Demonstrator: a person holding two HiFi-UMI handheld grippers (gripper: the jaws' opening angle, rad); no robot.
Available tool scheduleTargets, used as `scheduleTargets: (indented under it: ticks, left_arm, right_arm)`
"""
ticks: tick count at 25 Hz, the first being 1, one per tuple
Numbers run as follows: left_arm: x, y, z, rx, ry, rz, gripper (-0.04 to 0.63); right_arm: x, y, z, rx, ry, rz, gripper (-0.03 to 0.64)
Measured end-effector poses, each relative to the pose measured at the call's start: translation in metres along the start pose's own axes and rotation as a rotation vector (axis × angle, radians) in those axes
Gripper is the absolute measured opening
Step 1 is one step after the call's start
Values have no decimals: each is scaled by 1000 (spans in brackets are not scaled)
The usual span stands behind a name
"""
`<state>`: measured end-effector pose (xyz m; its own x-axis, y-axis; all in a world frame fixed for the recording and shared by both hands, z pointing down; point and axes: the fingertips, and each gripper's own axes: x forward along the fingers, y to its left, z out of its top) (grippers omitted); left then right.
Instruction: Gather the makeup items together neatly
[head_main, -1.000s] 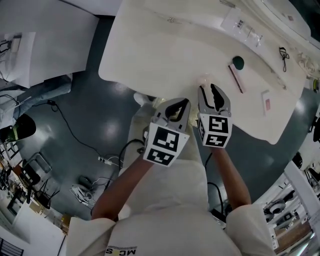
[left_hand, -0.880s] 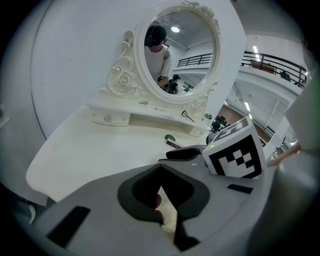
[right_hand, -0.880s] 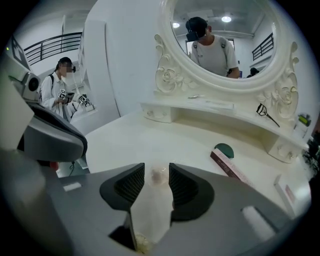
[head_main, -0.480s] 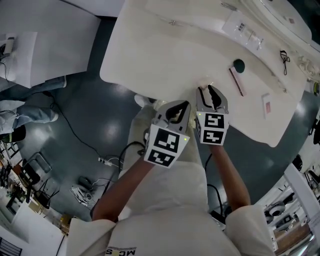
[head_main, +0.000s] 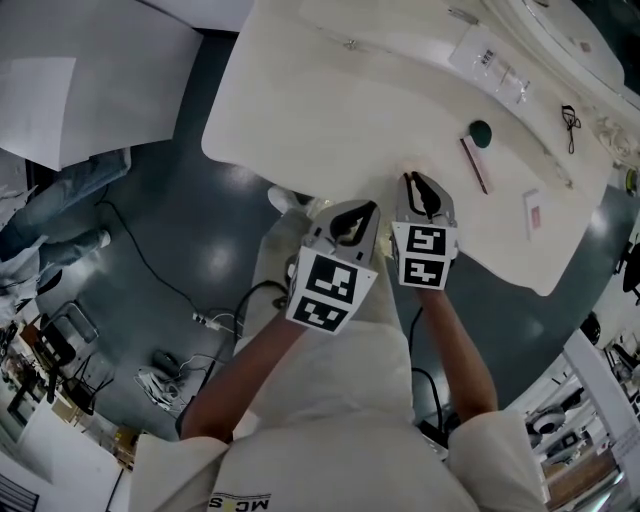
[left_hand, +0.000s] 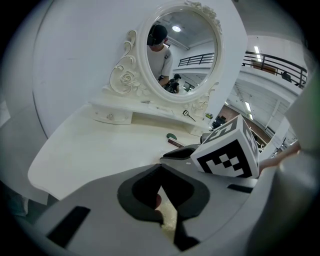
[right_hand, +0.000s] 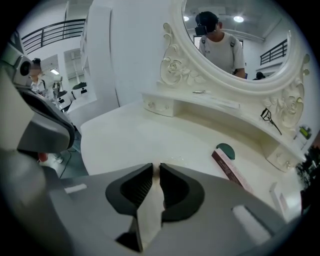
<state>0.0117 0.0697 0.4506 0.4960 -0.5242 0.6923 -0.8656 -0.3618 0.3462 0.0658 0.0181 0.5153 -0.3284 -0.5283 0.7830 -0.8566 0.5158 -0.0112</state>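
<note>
Right of R claw (right_hand: 157, 166), jaws just narrowed to empty slit, lies pink stick (right_hand: 230, 172).

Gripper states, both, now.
Left gripper: closed, tips together, nothing clearly held.
Right gripper: jaws just closing, narrow slit left; whether anything is pinched cannot be told.

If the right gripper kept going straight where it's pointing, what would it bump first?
Most likely the white table top, right under its tips. The right gripper tilts down; its jaws have just been closing, nothing clearly between them.
</note>
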Motion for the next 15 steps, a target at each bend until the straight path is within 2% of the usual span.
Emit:
scheduleTargets:
  ticks: [15]
  left_arm:
    - [-9,7,1,-12,-15,0,0]
  right_arm:
    - [-11,9,7,-40,-33,-3,32]
